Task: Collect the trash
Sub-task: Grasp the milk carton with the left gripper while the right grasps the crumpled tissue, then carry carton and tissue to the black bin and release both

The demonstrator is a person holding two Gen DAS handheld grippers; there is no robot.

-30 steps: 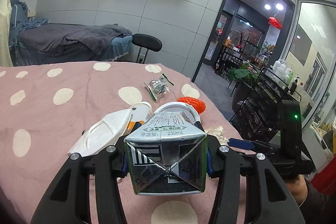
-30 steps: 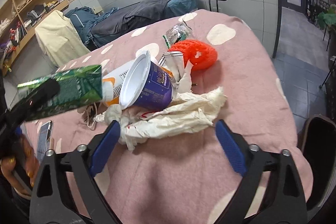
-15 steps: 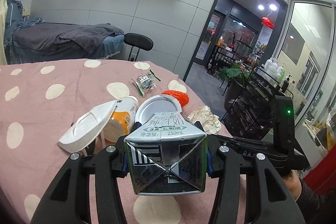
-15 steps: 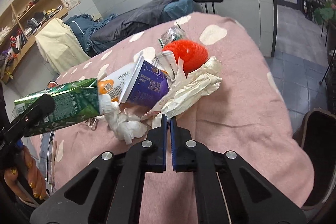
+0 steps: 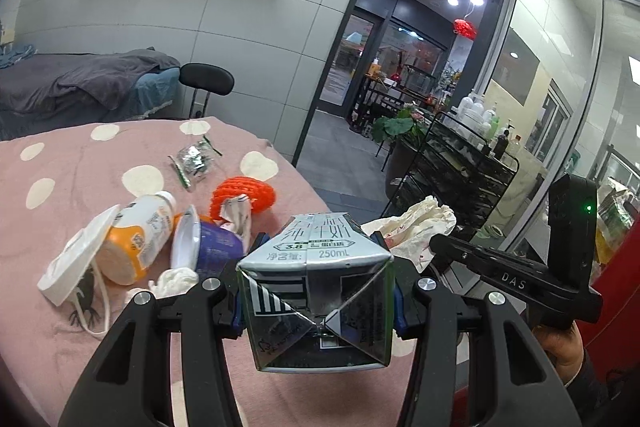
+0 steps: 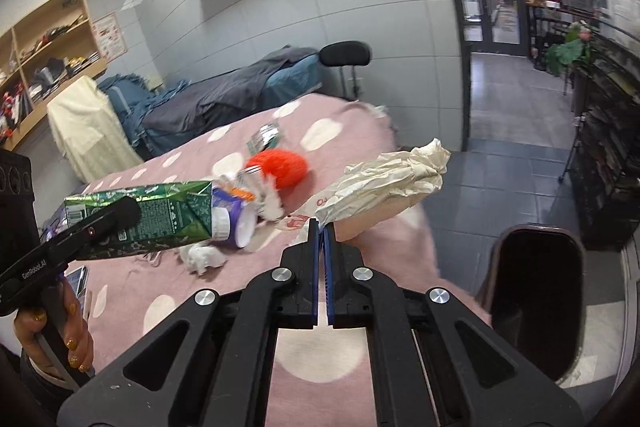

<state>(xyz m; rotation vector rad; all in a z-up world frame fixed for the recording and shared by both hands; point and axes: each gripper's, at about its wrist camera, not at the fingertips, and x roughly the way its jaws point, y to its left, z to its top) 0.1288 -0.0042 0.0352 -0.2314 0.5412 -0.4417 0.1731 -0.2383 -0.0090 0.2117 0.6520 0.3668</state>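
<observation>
Face mask (image 5: pixel 78 259), white, lies farthest left on the pink polka-dot tablecloth (image 5: pixel 60 195), its ear loop trailing toward the near edge. Orange-and-white bottle (image 5: pixel 136 239) lies on its side, touching the mask. Purple cup (image 5: pixel 204 247) lies tipped just right of the bottle, white rim facing the camera; small white tissue wad (image 5: pixel 176 277) sits at its mouth. Behind these: orange foam net (image 5: pixel 242 197), with a torn wrapper (image 5: pixel 238 211) against its near side. Foil snack wrapper (image 5: pixel 196 163) lies farther back, apart from the pile.

Left gripper (image 5: pixel 316 291): jaws clamped on the milk carton (image 5: pixel 320 291), one blue pad on each side wall. Carton held clear of the table, its folded end toward the lens, "250mL" legible on top. In the right wrist view its side reads green (image 6: pixel 152 215), and it hangs over the cup.

Right gripper (image 6: pixel 321 259): jaws pressed nearly together, pinching the near end of a crumpled paper wrapper (image 6: pixel 384 183). Paper projects up and right from the tips, lifted off the cloth; red print visible near the pinched end. Same paper seen in the left wrist view (image 5: pixel 416 231), right of the carton.

Trash bin (image 6: pixel 536 303), dark, open-mouthed, stands on the floor beside the table's right edge, lower right of the paper.
</observation>
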